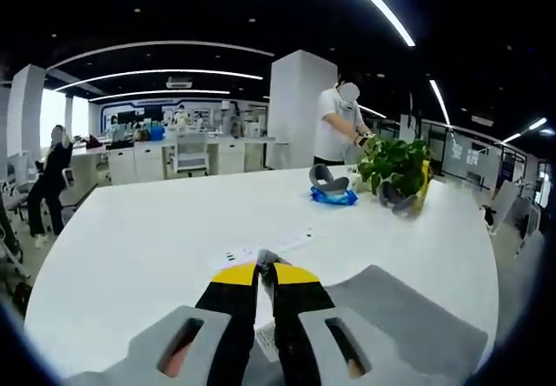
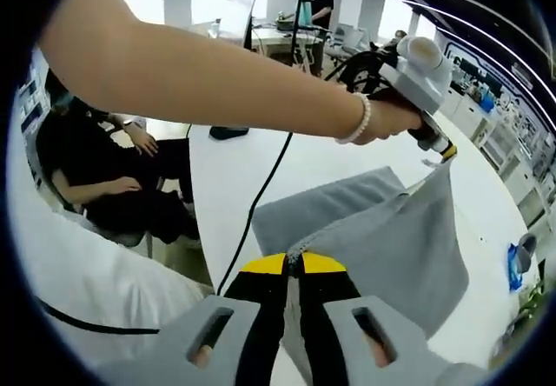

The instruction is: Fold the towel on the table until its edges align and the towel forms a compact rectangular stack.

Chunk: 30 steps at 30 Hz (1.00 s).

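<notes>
One grey terry-cloth towel [image 2: 382,238], lifted off the round white table [image 2: 217,186] by two corners and hanging as a slack sheet between the grippers; a lower layer trails on the tabletop toward 10 o'clock in the right gripper view. In the left gripper view the towel [image 1: 408,316] lies at 4 o'clock of the jaws.

Right gripper [image 2: 293,265]: black jaws with yellow tips pressed together, pinching the near towel edge. Left gripper [image 1: 265,264]: yellow-tipped jaws closed on a towel corner; seen from the right gripper view, the left gripper [image 2: 446,153] sits at 2 o'clock, held by one hand [image 2: 391,116] wearing a pearl bracelet.

One black cable [image 2: 261,203] runs across the table. One potted green plant [image 1: 395,164] at 1 o'clock, one blue object [image 1: 334,196] beside it. One standing person [image 1: 334,125] behind; one seated person [image 2: 104,177] at 9 o'clock.
</notes>
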{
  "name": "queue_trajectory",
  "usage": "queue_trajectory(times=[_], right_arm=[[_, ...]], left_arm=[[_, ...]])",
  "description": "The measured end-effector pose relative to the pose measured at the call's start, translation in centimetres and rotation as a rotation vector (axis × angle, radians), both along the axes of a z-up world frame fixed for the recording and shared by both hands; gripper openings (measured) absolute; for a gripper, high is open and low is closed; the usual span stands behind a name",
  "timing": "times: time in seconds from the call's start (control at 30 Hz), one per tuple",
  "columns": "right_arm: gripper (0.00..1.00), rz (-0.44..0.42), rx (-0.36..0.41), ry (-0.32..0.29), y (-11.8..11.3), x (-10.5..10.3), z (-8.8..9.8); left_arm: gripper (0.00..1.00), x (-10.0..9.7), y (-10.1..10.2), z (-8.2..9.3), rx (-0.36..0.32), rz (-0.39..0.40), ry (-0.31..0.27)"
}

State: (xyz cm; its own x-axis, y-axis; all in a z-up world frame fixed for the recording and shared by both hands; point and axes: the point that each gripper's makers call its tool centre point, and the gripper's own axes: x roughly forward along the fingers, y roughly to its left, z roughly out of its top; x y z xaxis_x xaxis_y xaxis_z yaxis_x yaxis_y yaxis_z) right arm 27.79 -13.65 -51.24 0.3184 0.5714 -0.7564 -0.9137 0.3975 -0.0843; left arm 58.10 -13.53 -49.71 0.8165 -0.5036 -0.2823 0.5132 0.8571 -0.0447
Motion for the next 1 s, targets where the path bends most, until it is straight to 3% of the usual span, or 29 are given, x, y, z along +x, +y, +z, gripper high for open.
queue_trajectory(times=[0.6, 0.77, 1.0], right_arm=[[0.02, 0.073, 0.002, 0.009, 2.4, -0.2, -0.5], [0.02, 0.083, -0.017, 0.033, 2.6, -0.3, -1.7], [0.02, 0.097, 0.012, 0.032, 3.5, -0.2, -0.7]], left_arm=[[0.06, -0.9, 3.3, 0.1, 0.002, 0.046, -0.019], [0.06, -1.0, 4.3, -1.5, 0.035, 0.053, 0.006], [0.06, -1.2, 4.9, -0.7, 0.027, 0.058, -0.018]])
